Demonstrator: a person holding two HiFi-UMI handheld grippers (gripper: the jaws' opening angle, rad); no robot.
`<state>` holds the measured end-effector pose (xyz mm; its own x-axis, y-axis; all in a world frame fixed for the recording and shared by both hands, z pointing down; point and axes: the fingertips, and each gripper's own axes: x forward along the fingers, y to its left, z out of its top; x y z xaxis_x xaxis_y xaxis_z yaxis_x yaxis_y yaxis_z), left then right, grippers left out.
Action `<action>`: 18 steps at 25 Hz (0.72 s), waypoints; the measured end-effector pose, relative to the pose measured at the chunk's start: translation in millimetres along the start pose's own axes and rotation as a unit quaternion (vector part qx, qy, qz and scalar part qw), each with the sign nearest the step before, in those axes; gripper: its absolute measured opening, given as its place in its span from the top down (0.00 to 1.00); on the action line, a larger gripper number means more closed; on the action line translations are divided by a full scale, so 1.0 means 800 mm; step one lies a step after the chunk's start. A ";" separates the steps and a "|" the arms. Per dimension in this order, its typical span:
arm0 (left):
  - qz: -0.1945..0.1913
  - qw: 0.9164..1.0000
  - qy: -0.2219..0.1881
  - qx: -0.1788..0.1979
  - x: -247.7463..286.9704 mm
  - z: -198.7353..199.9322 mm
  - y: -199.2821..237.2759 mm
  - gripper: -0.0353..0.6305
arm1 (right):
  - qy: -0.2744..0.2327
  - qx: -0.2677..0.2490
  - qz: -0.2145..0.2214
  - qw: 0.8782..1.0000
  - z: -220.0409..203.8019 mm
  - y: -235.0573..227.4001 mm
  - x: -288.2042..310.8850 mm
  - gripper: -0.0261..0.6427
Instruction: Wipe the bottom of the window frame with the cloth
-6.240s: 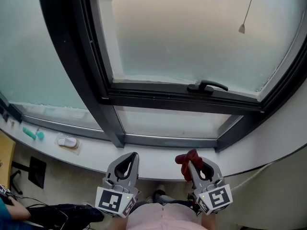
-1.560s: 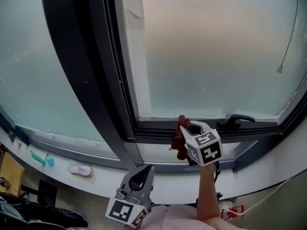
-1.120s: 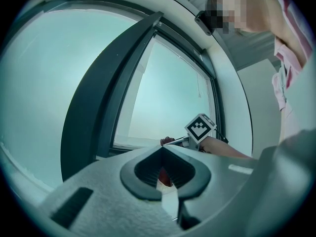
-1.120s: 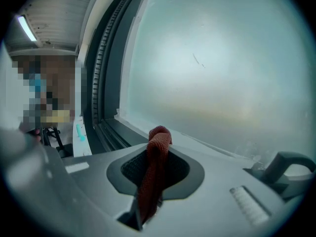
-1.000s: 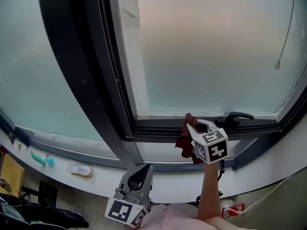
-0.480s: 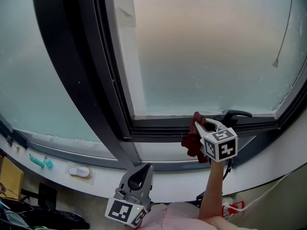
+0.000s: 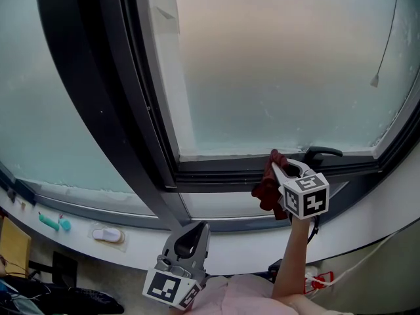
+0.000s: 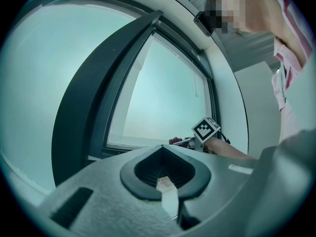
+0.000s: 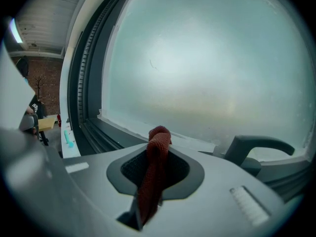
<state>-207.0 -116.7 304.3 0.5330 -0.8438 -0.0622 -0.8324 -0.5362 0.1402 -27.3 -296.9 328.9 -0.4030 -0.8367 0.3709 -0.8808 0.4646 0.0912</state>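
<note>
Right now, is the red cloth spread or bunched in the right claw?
Bunched: the dark red woven cloth stands as a narrow folded strip pinched in the right claw, with the remainder hanging crumpled.

Head view: from above, facing dark metal window frame [image 7: 223, 172]. Right gripper view v. close to it; left gripper view further back, lower left.

A dark red woven cloth [image 9: 154, 167] is pinched upright between the closed jaws of the right gripper [image 7: 279, 166]. Its folded end pokes past the jaw tips and the rest hangs below them. The dark grey metal bottom window frame rail [image 7: 223, 169] runs just ahead of the jaw tips; whether the cloth touches it cannot be told.
</note>
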 end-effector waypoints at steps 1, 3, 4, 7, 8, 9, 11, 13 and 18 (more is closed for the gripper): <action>-0.001 1.000 0.000 0.001 0.001 0.000 -0.001 0.95 | 0.000 0.001 -0.002 1.000 -0.001 -0.002 -0.001 0.87; -0.003 1.000 0.000 0.002 0.002 0.000 -0.001 0.95 | 0.001 0.002 -0.006 1.000 -0.002 -0.007 -0.002 0.87; -0.003 1.000 0.000 0.002 0.002 0.001 -0.002 0.95 | 0.002 0.002 -0.008 1.000 -0.003 -0.009 -0.003 0.87; -0.005 1.000 0.000 0.003 0.004 0.001 -0.003 0.95 | 0.003 0.006 -0.014 1.000 -0.005 -0.018 -0.007 0.87; -0.005 1.000 0.000 0.003 0.004 0.001 -0.004 0.95 | 0.004 0.008 -0.017 1.000 -0.006 -0.021 -0.008 0.87; -0.006 1.000 0.001 0.004 0.005 0.001 -0.005 0.95 | 0.004 0.009 -0.019 1.000 -0.006 -0.025 -0.009 0.87; -0.007 1.000 0.002 0.005 0.006 0.001 -0.006 0.95 | 0.004 0.011 -0.024 1.000 -0.008 -0.030 -0.011 0.87; -0.008 1.000 0.002 0.005 0.006 0.001 -0.008 0.95 | 0.004 0.013 -0.028 1.000 -0.009 -0.034 -0.012 0.87; -0.006 1.000 0.002 0.004 0.006 0.000 -0.010 0.95 | -0.002 0.017 -0.031 0.999 -0.011 -0.041 -0.016 0.87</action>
<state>-198.1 -116.7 302.7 0.5444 -0.8367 -0.0600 -0.8267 -0.5472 0.1310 9.1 -299.2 329.5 -0.3485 -0.8645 0.3622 -0.9119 0.4020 0.0821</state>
